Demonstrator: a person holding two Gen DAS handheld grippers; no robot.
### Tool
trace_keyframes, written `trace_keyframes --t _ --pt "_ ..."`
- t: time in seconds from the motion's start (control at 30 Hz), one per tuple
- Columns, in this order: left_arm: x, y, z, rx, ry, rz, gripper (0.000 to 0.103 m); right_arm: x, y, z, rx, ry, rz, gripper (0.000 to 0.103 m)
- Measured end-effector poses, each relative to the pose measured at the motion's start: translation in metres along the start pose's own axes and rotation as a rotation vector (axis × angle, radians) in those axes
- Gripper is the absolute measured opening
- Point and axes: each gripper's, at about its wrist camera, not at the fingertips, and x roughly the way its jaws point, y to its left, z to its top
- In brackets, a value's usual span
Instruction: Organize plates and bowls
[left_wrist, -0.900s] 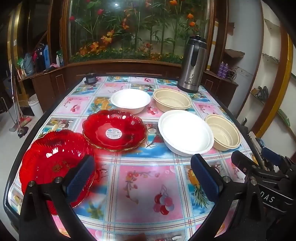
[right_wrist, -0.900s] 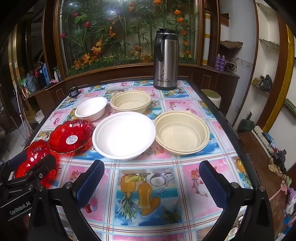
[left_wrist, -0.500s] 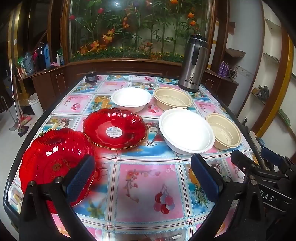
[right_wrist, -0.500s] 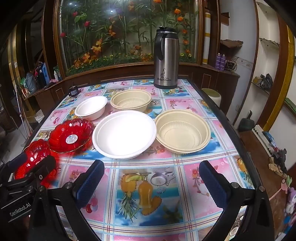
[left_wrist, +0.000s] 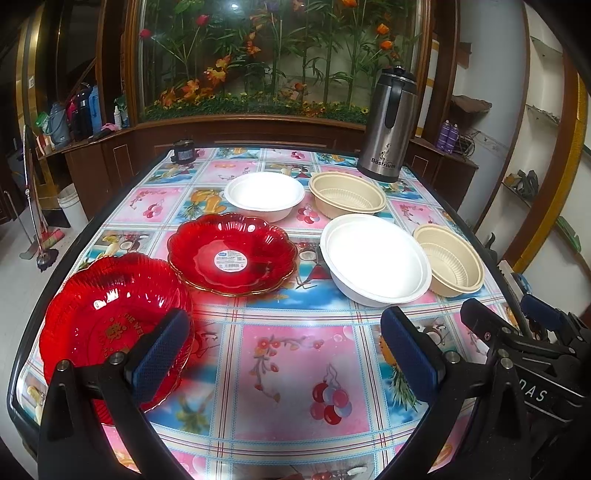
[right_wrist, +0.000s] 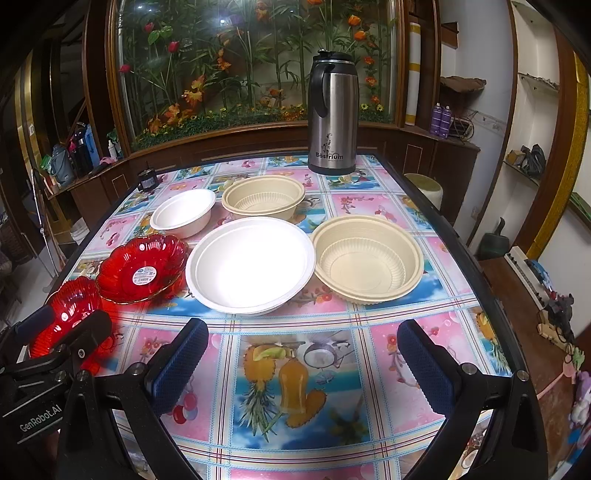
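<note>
Two red glass plates sit at the table's left: the near one and the farther one with a sticker. A large white bowl sits mid-table, a small white bowl behind it. Two beige ribbed bowls stand to the right: the near one and the far one. My left gripper is open and empty above the front of the table, its left finger over the near red plate. My right gripper is open and empty, in front of the large white bowl.
A steel thermos jug stands at the table's far right. A small dark jar sits at the far left corner. The table has a fruit-pattern cloth and a dark rim. Wooden cabinets and a planter window lie behind.
Both views have shifted very slightly backward and up. Nothing on the table has moved and both grippers stay open.
</note>
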Motion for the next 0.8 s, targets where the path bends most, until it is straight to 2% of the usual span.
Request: trace_keyframes --t 0.8 --pt "0.0003 0.0031 -0.0013 -0.002 0.008 0.009 0.103 0.0028 0.0054 -0.003 -0.002 0.008 0.003 0.103"
